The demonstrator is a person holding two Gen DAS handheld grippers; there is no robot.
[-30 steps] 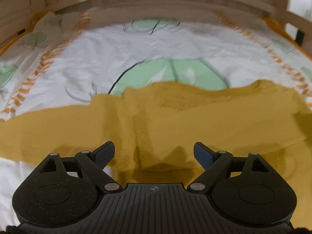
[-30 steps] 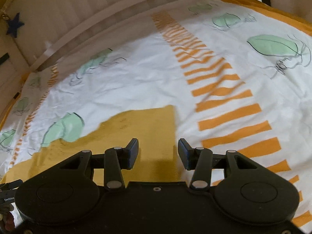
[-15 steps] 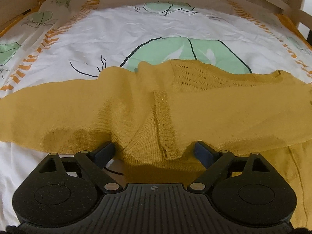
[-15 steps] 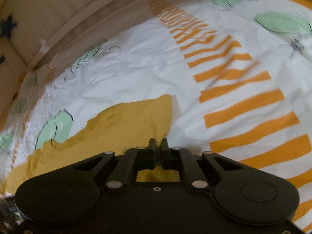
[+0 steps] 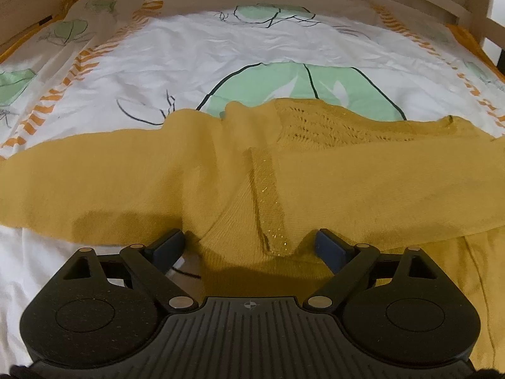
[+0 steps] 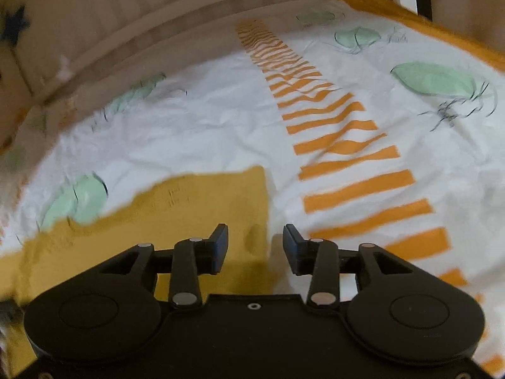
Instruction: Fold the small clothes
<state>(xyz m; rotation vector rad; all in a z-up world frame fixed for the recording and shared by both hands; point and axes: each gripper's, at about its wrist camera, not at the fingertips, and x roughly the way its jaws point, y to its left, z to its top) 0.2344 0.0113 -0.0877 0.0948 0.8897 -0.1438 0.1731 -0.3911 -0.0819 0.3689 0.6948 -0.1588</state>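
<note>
Over on the left, the left gripper hangs low over the mustard knit cardigan, jaws spread wide, nothing pinched. The glittery front band runs right down the gap between the fingers, and the garment lies flat across the leaf-print bedsheet, one sleeve stretched out to the left. To do this fold well, I'd say the grab should take the knit edge alone, not the sheet under it, and the lifted layer should come over in one smooth sweep so the soft knit doesn't bunch at the band. This gripper tips steeply down at the cloth, squarely behind the band.

Moving right, the right gripper is opening its jaws as we watch, about halfway apart, and nothing is clamped. The cardigan's straight edge runs up between the fingers: left finger over yellow knit, right finger over white sheet, beside the orange stripes. It looks like a release, so the sensible thing is to lift clear without dragging that corner. It points down at a gentler slant, low to the bed, with the wooden bed rail beyond.
</note>
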